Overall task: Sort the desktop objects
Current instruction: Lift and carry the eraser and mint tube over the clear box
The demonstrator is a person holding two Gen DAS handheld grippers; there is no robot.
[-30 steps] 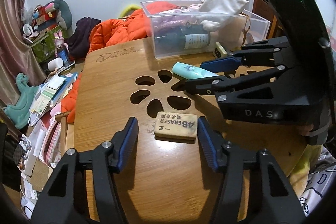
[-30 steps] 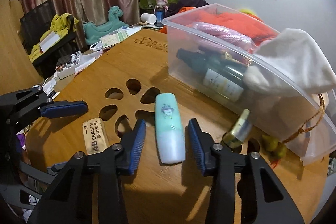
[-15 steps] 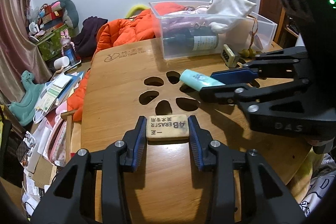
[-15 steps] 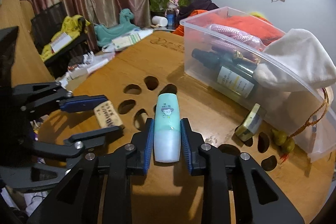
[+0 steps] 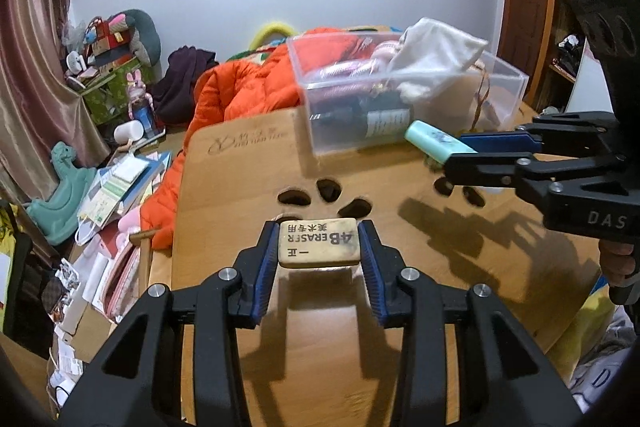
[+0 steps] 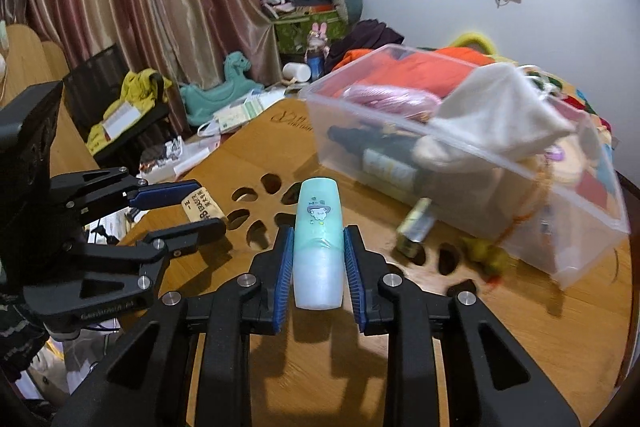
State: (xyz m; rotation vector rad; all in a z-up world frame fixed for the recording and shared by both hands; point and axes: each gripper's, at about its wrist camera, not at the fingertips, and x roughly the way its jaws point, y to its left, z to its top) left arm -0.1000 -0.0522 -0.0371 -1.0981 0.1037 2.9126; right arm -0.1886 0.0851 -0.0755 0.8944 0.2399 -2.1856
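My left gripper (image 5: 319,242) is shut on a tan 4B eraser (image 5: 318,242) and holds it above the wooden table (image 5: 240,195). It also shows in the right wrist view (image 6: 200,210), at the left. My right gripper (image 6: 318,253) is shut on a mint-green tube (image 6: 319,243) and holds it above the table. The tube also shows in the left wrist view (image 5: 434,141), at the right, near the clear plastic bin (image 5: 400,95).
The clear bin (image 6: 460,163) holds a dark bottle (image 6: 384,155), a white cloth (image 6: 496,115) and pink items. A small gold box (image 6: 416,225) and a yellow trinket (image 6: 486,251) lie on the table by the bin. Paw-shaped holes (image 5: 324,193) cut the tabletop. Clutter covers the floor to the left.
Both grippers closed on their objects, the left on the eraser and the right on the tube, and lifted them off the table.
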